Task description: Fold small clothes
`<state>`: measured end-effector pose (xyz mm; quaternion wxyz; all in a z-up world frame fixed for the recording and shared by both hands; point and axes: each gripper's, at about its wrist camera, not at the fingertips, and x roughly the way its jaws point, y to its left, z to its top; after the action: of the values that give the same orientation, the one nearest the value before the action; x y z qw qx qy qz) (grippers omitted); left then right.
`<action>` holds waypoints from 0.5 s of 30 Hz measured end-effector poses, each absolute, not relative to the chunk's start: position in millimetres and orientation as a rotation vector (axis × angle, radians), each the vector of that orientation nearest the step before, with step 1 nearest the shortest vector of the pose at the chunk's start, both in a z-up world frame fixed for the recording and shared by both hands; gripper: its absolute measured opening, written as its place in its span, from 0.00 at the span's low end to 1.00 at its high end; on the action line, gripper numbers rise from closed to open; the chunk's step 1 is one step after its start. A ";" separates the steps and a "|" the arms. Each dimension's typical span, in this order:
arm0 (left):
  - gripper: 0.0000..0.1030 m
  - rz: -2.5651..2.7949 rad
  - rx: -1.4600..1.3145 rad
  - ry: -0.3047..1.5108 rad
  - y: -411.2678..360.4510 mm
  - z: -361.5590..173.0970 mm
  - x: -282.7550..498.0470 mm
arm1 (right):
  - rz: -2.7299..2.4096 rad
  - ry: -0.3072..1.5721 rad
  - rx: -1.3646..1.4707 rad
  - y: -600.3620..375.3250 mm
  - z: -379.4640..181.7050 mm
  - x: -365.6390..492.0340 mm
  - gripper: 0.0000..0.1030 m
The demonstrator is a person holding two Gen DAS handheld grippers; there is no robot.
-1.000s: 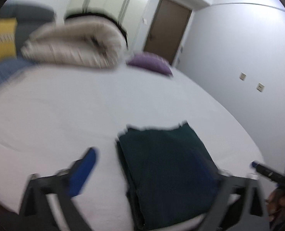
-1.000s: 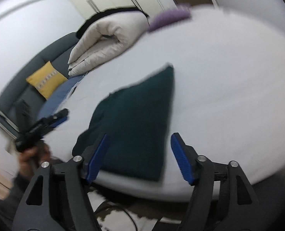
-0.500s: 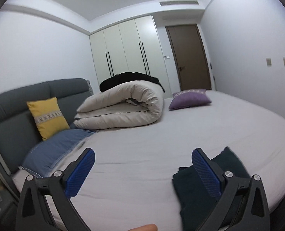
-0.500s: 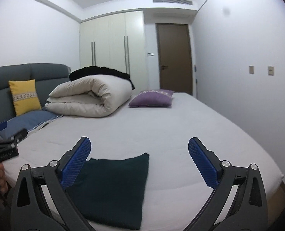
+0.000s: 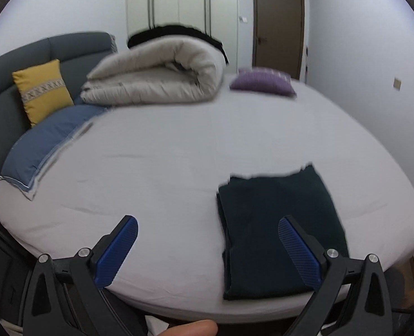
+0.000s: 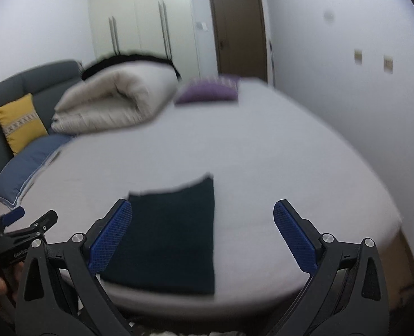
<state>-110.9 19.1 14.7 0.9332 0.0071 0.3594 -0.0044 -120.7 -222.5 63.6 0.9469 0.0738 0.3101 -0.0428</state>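
Note:
A dark green garment [image 5: 277, 224] lies folded into a flat rectangle near the front edge of the white bed [image 5: 179, 154]. It also shows in the right wrist view [image 6: 173, 232]. My left gripper [image 5: 207, 247] is open and empty, held off the bed's front edge, left of the garment. My right gripper [image 6: 201, 236] is open and empty, held in front of the garment with its left pad over the garment's left edge. The left gripper also shows at the left of the right wrist view [image 6: 19, 224].
A rolled cream duvet [image 5: 156, 75], a purple cushion [image 5: 263, 84], a blue pillow [image 5: 44, 145] and a yellow cushion [image 5: 42, 89] lie at the far side by the grey headboard [image 5: 25, 61]. A wall runs along the right.
Both grippers tilted up to a level view half a second ago, then tilted back down toward the bed. The folded garment has not moved.

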 end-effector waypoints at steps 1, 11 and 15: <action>1.00 -0.016 0.010 0.757 18.8 6.5 -106.1 | -0.064 0.658 0.172 -221.7 54.7 -115.3 1.00; 1.00 -0.014 0.001 0.886 16.5 -53.6 -90.4 | -0.058 0.812 0.121 -203.6 -31.5 -77.2 1.00; 1.00 -0.013 0.003 0.881 16.8 -55.7 -90.7 | -0.062 0.851 0.092 -199.4 -65.0 -54.2 1.00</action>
<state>-90.7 16.8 -55.7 0.9046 0.0015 0.4263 -0.0064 -54.2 -199.4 -65.0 0.9094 0.0448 0.4124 -0.0301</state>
